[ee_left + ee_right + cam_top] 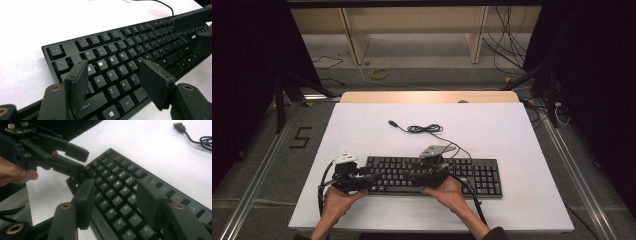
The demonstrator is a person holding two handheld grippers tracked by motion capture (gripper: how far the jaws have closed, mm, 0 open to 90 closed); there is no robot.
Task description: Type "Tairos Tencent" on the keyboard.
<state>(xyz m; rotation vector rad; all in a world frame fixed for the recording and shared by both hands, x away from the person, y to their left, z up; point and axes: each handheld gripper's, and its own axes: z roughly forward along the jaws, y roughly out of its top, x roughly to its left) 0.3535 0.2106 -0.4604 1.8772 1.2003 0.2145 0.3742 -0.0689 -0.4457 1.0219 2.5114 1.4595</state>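
A black keyboard [472, 175] lies across the near half of the white tabletop [512, 130]. Its cable coils behind it [424, 129] and ends in a loose USB plug [393, 123], also in the right gripper view [179, 126]. My left gripper [369, 176] hovers over the keyboard's left end; its jaws stand open above the letter keys [113, 70] with nothing between them. My right gripper [409, 177] faces it from the middle of the keyboard [117, 167], jaws open and empty [116, 188]. Each gripper shows in the other's view: the left gripper [78, 161], the right gripper [197, 30].
Bare white tabletop stretches behind and to both sides of the keyboard [130, 42]. A wooden strip [429, 97] edges the far side. Beyond it stand shelf legs [354, 40], with loose cables and a yellow ring [379, 74] on the floor. Dark stands flank the table.
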